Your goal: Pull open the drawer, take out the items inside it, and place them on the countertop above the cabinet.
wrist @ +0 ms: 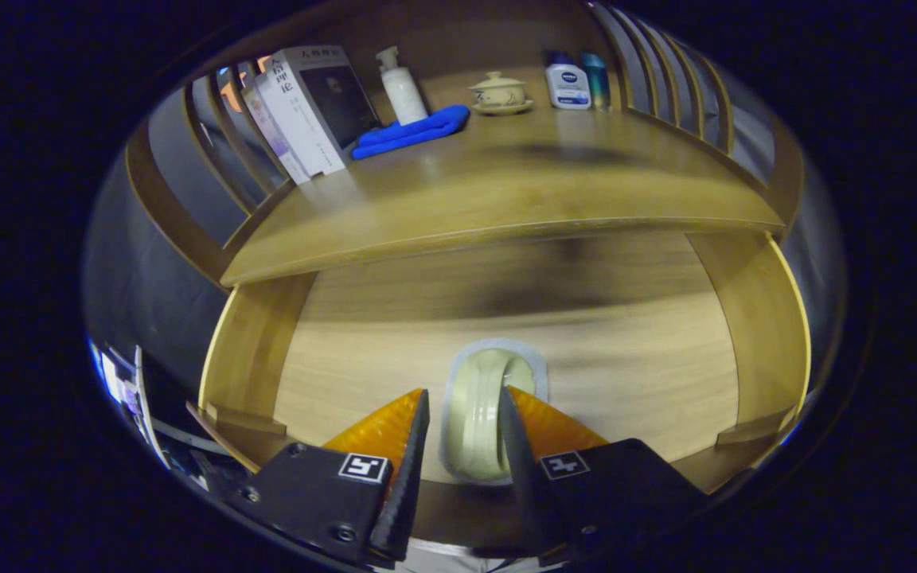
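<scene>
Books (307, 107) are leaning at the countertop's (506, 199) left, then blue cloth (411, 131), pump bottle (401, 86), lidded cup (498, 91), two bottles (578, 79). Below, the drawer (363, 350) is sitting open. Gripper (462, 418) fingers are straddling the pale soap dish (481, 414) inside; right finger touching, left showing a gap, grasp not confirmed.

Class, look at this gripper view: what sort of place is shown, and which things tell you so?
Probably a home-style washstand or dresser set: a wooden countertop with books, a lotion pump bottle and a lidded teacup. Below, the open drawer holds a pale roll between the gripper fingers.
</scene>
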### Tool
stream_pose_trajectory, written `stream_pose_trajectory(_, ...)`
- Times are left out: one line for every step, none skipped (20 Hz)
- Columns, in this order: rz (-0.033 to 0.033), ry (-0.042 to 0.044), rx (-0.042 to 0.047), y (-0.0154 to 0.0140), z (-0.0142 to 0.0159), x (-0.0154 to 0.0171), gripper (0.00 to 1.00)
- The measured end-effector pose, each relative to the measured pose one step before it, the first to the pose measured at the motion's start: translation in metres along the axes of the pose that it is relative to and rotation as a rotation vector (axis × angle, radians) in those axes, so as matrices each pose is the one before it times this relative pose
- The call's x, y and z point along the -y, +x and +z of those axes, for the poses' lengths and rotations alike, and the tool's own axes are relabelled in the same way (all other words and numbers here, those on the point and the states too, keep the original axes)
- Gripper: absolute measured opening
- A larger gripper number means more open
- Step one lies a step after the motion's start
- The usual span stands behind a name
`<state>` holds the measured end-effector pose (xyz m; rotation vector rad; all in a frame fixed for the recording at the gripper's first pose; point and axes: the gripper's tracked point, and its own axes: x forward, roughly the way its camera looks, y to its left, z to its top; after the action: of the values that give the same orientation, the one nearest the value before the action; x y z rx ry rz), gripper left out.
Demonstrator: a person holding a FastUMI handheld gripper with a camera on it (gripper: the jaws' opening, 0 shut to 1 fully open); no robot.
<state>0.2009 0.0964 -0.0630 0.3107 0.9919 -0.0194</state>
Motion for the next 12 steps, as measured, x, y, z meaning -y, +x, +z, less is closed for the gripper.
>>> stream_pose_trajectory(-0.01338,-0.00759,-0.00889,0.00289,-0.00082,0.00273,0.54)
stream_pose_trajectory(-0.00291,-0.00680,-0.00672,0.00163,-0.00119,0.00166,0.53)
stream_pose_trajectory(0.00126,-0.00160,-0.00208,0.00219,-0.00112,0.00014,0.50)
stream_pose_trajectory(0.00009,-0.00273,0.00343,-0.00004,0.00091,0.00222,0.47)
stream_pose_trajectory(0.00178,-0.00239,0.00860,0.00087,0.00155,0.00199,0.41)
stream_pose_trajectory(0.00598,0.00207,0.00221,0.00068,-0.00008,0.00087,0.34)
stream_pose_trajectory(0.00859,0.00240,0.00201,-0.00096,-0.00084,-0.00023,0.29)
stream_pose_trajectory(0.01342,-0.00180,0.00379,-0.00077,0.00036,-0.00049,0.27)
stream_pose_trajectory(0.02258,-0.01162,0.01277,-0.00148,0.00072,-0.00318,0.24)
stream_pose_trajectory(0.01069,-0.01732,0.01539,-0.00050,0.00207,-0.00119,0.22)
stream_pose_trajectory(-0.00215,-0.01844,0.01962,-0.00233,0.00172,0.00187,0.20)
stream_pose_trajectory(-0.00630,-0.02109,0.01856,-0.00187,0.00306,0.00168,0.19)
